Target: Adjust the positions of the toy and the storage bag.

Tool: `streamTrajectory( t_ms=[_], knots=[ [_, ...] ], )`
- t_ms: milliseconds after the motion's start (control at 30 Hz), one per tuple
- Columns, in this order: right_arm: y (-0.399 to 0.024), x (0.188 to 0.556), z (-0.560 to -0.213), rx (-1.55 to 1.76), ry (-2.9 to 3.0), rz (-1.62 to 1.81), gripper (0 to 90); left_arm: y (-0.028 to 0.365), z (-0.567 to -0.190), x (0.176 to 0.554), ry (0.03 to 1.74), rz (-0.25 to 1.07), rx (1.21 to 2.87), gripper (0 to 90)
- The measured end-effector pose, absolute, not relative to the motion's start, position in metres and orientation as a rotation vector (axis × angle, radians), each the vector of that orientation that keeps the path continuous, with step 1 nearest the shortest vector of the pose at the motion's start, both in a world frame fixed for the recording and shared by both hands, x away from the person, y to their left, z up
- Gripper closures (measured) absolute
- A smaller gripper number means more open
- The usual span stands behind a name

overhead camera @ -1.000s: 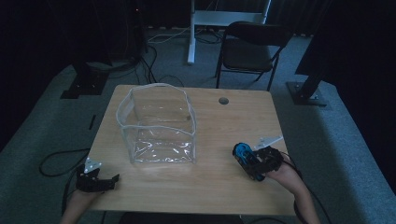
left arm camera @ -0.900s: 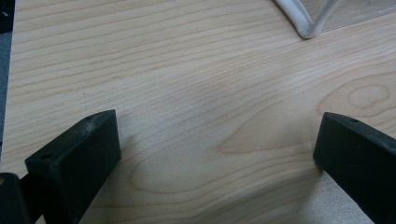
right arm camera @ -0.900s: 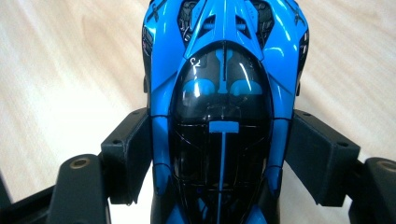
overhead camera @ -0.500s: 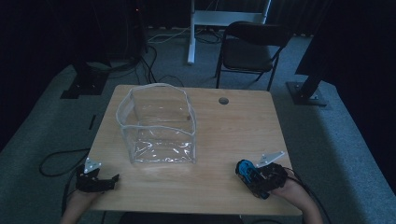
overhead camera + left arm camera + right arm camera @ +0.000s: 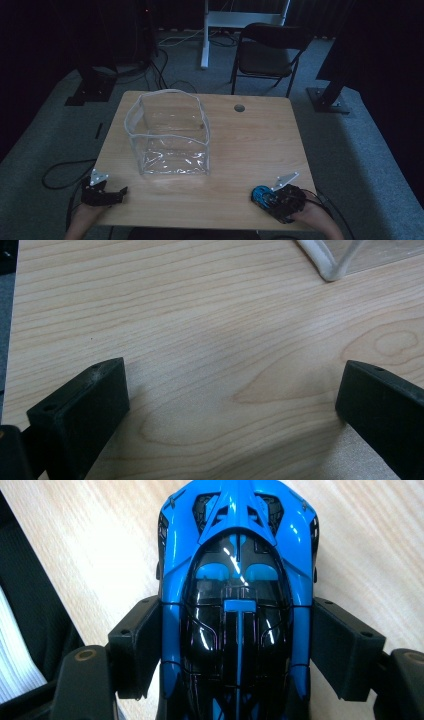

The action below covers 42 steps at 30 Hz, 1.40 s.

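Note:
A blue and black toy car (image 5: 237, 595) sits between the jaws of my right gripper (image 5: 235, 645), whose pads press on both its sides, so the gripper is shut on it. From above, the toy car (image 5: 261, 194) and the right gripper (image 5: 272, 200) are near the table's front right edge. My left gripper (image 5: 112, 192) rests at the front left corner, open. Its two black jaws stand wide apart over bare wood in the left gripper view, with nothing between them. A clear plastic pouch (image 5: 170, 135) with a white rim stands open on the left half of the wooden table (image 5: 250, 150).
A corner of the pouch rim (image 5: 325, 262) shows at the top of the left gripper view. A round cable hole (image 5: 239, 107) lies near the table's far edge. Behind the table stand a dark folding chair (image 5: 267, 55) and stand bases on grey carpet.
My right gripper has carried the toy car toward the front edge of the table and lower. The left gripper and the pouch have stayed put.

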State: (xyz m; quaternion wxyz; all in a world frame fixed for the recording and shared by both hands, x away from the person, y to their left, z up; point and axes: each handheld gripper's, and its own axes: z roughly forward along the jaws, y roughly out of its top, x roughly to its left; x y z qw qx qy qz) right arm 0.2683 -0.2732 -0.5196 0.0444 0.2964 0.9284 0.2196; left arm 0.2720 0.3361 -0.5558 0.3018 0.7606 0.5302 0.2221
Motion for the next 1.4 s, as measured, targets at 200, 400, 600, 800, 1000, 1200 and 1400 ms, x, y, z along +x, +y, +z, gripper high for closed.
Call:
streamTrajectory(
  t_ms=[200,400,600,800,1000,1200,1400],
  knots=[
    [-0.273,0.265,-0.521,0.900,2.845,0.670,27.0,0.336,-0.556,0.272,1.406,0.589,2.017,1.1],
    [-0.271,0.268,-0.527,0.933,2.845,0.690,26.6,0.336,-0.556,0.272,1.406,0.589,2.017,1.1],
    [-0.267,0.268,-0.524,0.913,2.868,0.612,26.4,0.336,-0.556,0.272,1.403,0.588,2.020,1.1],
    [-0.266,0.271,-0.519,0.932,2.867,0.632,24.0,0.337,-0.556,0.272,1.405,0.590,2.017,1.1],
    [-0.271,0.276,-0.507,0.993,2.792,0.786,18.9,0.337,-0.555,0.271,1.397,0.585,2.025,1.1],
    [-0.268,0.288,-0.503,1.067,2.733,0.900,12.9,0.337,-0.555,0.271,1.398,0.580,2.032,1.2],
    [-0.257,0.298,-0.496,1.068,2.697,1.002,12.1,0.335,-0.554,0.271,1.396,0.592,2.028,1.2]
  ],
)
